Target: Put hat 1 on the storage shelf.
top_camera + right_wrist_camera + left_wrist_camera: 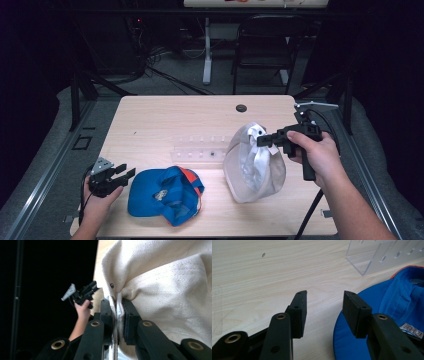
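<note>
- Table (160, 115): light wood-grain top; a dark round grommet hole (241, 108) sits near the far edge.
- Clear acrylic rack (197, 150): lies at mid-table; small slots are visible in its panels.
- Black folding chair (265, 47): stands on the floor beyond the table.
- White post (207, 50): upright, left of the chair; cables (165, 70) trail across the floor nearby.
</note>
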{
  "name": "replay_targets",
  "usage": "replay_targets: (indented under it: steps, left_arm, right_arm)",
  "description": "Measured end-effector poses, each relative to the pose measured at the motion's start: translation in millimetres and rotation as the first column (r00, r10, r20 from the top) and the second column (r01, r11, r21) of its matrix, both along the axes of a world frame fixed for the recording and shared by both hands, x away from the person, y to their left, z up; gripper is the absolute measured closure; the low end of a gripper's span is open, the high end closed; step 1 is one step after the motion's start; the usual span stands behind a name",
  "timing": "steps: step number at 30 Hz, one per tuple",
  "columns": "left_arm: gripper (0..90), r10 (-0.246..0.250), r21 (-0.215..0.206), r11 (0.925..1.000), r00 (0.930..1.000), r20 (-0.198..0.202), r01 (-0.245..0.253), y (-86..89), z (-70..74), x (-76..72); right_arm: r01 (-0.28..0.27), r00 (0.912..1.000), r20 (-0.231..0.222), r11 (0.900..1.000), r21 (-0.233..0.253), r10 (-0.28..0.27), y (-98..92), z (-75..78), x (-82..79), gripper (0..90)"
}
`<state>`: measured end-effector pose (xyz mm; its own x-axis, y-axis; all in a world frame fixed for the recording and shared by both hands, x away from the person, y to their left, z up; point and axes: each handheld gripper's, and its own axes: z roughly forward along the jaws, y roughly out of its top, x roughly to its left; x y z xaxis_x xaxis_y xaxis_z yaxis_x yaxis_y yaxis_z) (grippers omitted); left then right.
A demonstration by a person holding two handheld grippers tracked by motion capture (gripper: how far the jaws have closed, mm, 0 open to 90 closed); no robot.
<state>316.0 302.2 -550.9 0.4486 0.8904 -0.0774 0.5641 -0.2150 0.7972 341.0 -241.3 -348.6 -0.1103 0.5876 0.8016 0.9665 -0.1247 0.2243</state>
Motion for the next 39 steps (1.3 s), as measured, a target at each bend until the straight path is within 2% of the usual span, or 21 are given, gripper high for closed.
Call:
replay_targets:
  steps: [9,24,30,34,39]
  left_arm:
    - [55.3,0.000,-0.003,1.0000,1.0000,0.001,0.000,0.1,-0.6,0.9]
    - [55.3,-0.002,-0.014,0.9999,0.9999,0.011,0.002,-1.1,-1.2,1.3]
    - [55.3,-0.004,-0.010,0.9999,0.9999,0.009,0.004,-1.5,-1.2,1.6]
    - [54.9,-0.006,-0.008,1.0000,1.0000,0.007,0.006,-1.7,-0.5,1.3]
    - [53.9,-0.012,-0.011,0.9999,0.9999,0.008,0.012,-3.4,0.6,0.3]
  right_arm:
    - [0.012,0.9993,0.036,0.999,0.041,-0.014,15.3,19.4,17.4,81.3]
    - [0.048,0.9962,0.070,0.998,0.051,-0.052,35.1,44.9,42.5,81.3]
    - [0.065,0.9944,0.078,0.995,0.071,-0.071,43.2,47.9,52.7,81.3]
    - [0.089,0.9923,0.079,0.992,0.088,-0.096,57.3,46.5,62.0,81.3]
    - [0.097,0.9915,0.078,0.992,0.086,-0.104,71.8,45.5,70.6,81.3]
